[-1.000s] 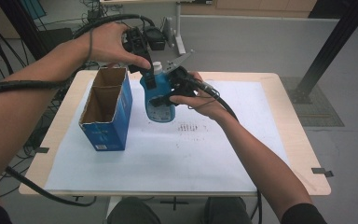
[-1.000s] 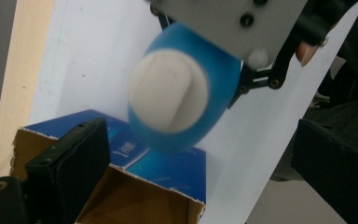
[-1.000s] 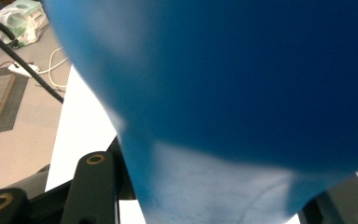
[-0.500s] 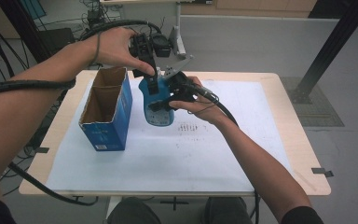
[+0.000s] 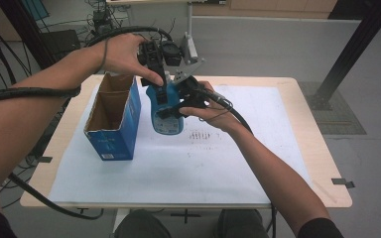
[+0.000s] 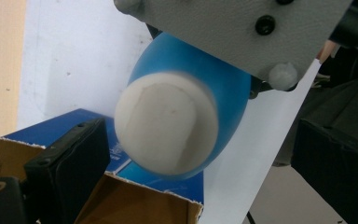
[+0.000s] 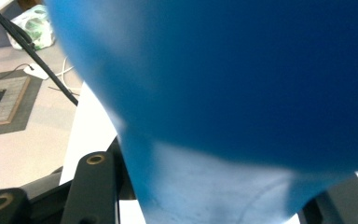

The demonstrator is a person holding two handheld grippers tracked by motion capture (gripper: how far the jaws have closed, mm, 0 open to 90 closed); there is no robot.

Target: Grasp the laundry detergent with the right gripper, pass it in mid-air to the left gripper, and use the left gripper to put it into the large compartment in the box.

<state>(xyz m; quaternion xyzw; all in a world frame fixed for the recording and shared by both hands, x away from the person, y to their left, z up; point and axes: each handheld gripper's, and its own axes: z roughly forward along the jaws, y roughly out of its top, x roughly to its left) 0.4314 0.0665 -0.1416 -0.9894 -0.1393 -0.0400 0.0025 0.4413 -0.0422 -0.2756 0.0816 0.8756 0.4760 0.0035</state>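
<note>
A blue bottle (image 5: 164, 118) with a white cap (image 6: 167, 127) stands roughly upright beside the open box, just above the white sheet. My right gripper (image 5: 177, 105) comes in from the right and is shut on the bottle's body (image 7: 242, 93), which bulges between its black jaws. My left gripper (image 5: 159, 74) hangs over the bottle's top, pointing down. In the left gripper view the left gripper (image 6: 196, 140) has its jaws wide apart on either side of the cap, and neither pad touches it.
An open blue cardboard box (image 5: 114, 116) stands upright left of the bottle, its mouth (image 6: 121, 205) facing up. A white paper sheet (image 5: 188, 163) covers the wooden table (image 5: 322, 163). Thick cables (image 5: 25, 91) trail from both grippers.
My left gripper has come down slightly over the bottle's cap. The right gripper and the bottle have stayed in place.
</note>
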